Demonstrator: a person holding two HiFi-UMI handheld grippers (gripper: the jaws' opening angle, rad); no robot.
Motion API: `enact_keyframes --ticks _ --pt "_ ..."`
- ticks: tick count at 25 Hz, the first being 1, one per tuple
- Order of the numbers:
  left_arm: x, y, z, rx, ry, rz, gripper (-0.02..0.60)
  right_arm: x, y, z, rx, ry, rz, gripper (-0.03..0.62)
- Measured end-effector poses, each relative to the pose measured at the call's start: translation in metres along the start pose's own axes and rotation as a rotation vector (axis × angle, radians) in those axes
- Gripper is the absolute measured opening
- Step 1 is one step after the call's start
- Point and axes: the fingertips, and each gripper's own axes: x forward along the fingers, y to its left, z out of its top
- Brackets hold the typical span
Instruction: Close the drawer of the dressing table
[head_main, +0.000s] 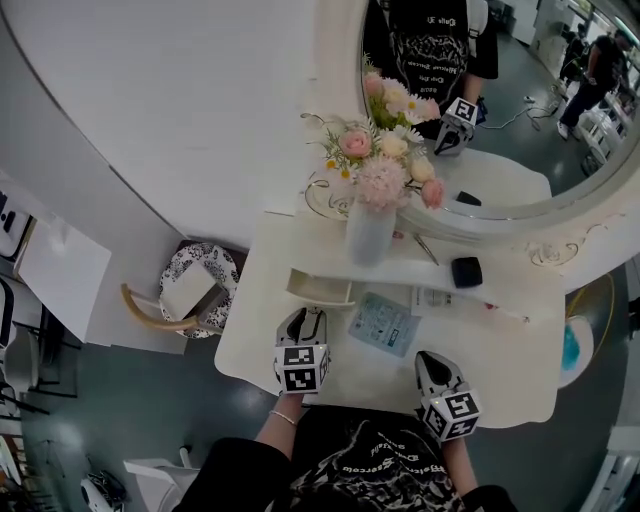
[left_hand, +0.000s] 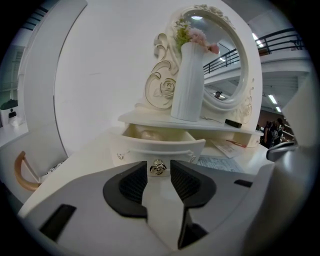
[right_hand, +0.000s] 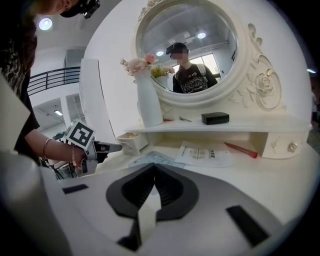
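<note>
Left gripper gapes at one knob on one drawer

Just beyond the left claw, the drawer holds something pale, too dim to name; the drawer front's lower edge is hidden behind that claw; ahead of the right claw, print on the papers is too small to read.

Bright, even light (fisheye-warped, dark corners), sharp.
</note>
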Motion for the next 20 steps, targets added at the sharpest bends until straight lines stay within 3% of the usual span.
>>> enact_keyframes --ticks 7,20 --pt "0.0046 0.0005 -0.0013 0.004 0.017 -0.011 0.112 -0.0001 0.0011 0.0023 -0.002 -0.012 -0.03 0.011" --pt "0.0073 0.0003 0.0001 0.011 0.032 -0.022 0.106 0.0026 0.0012 0.0021 -0.003 -0.015 -0.024 0.011"
